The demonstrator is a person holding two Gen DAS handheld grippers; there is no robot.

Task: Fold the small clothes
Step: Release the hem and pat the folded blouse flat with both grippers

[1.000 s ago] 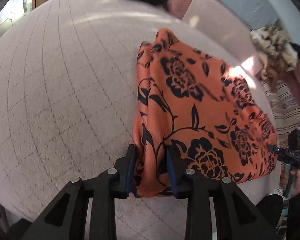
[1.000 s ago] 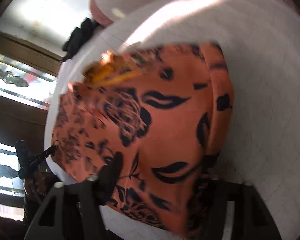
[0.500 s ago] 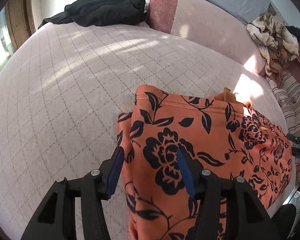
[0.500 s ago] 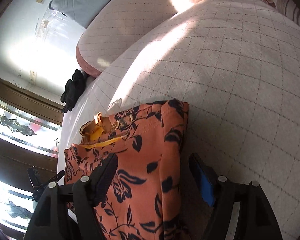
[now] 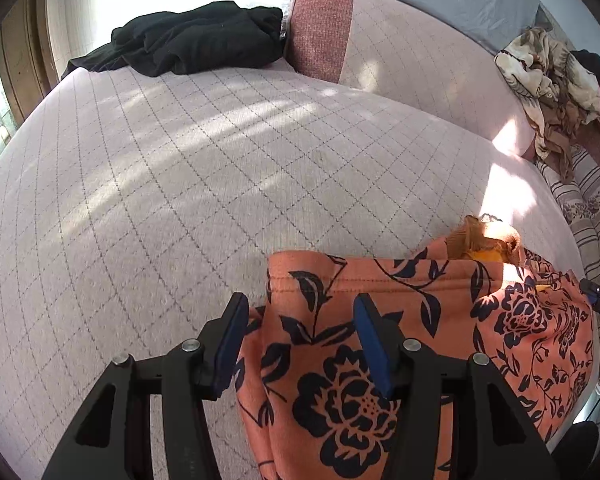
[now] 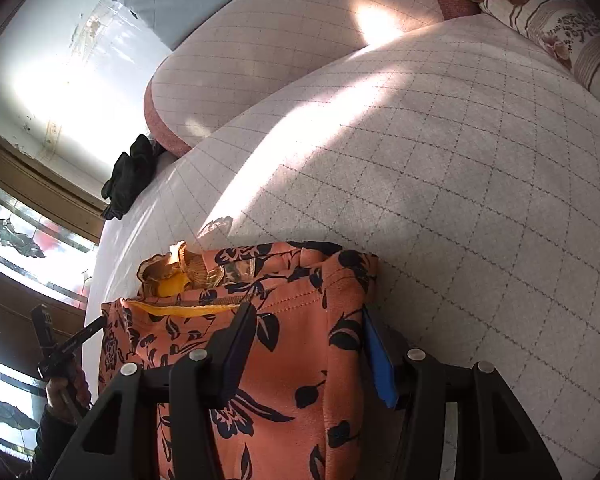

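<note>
An orange garment with a dark floral print (image 5: 420,320) lies folded on the quilted pale bed (image 5: 180,184). It also shows in the right wrist view (image 6: 284,320), with a yellow lining and a frilled bit at its far left edge. My left gripper (image 5: 300,316) is open, its blue pads straddling the garment's near left corner. My right gripper (image 6: 308,328) is open over the garment's right folded edge, with cloth between the pads.
A black garment (image 5: 196,40) lies at the bed's far left. A long quilted bolster (image 5: 400,40) runs along the back. A beige patterned cloth heap (image 5: 548,72) and a striped pillow (image 5: 592,208) are at the right. A window (image 6: 16,240) is at left.
Both grippers went from shut on the garment to open. The garment has been laid down folded, and both grippers have drawn back toward its near edge.
</note>
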